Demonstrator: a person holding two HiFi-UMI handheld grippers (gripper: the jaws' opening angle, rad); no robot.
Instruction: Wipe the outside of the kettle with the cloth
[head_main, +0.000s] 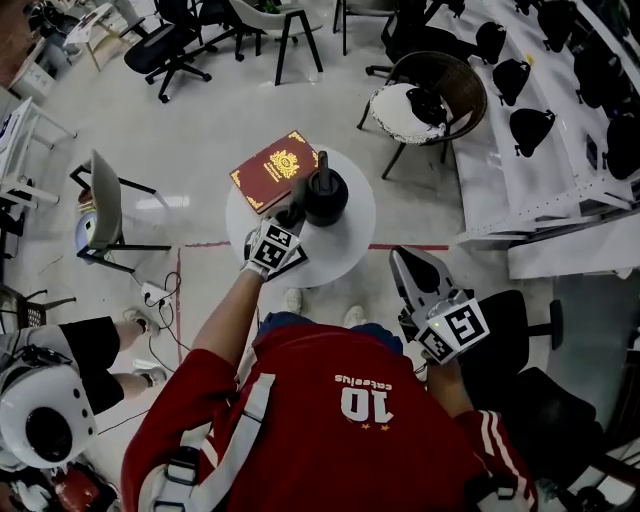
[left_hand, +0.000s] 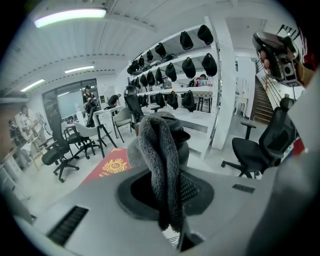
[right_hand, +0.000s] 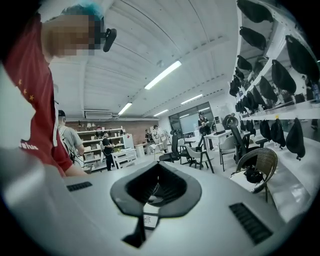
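Observation:
A black kettle (head_main: 326, 195) stands upright on a small round white table (head_main: 345, 250). My left gripper (head_main: 287, 226) is at the kettle's near left side, shut on a grey cloth (head_main: 293, 213). In the left gripper view the cloth (left_hand: 161, 160) hangs folded between the jaws, right against the dark kettle (left_hand: 184, 145), most of which it hides. My right gripper (head_main: 412, 272) is held up beside the person's body, off the table's right edge, shut and empty. The right gripper view looks across the room past its jaws (right_hand: 156, 187).
A red book (head_main: 272, 170) lies on the table's far left part. A wicker chair (head_main: 435, 95) stands beyond the table, a grey chair (head_main: 105, 205) to the left, a black office chair (head_main: 520, 330) close on the right. Someone sits at the lower left (head_main: 60, 370).

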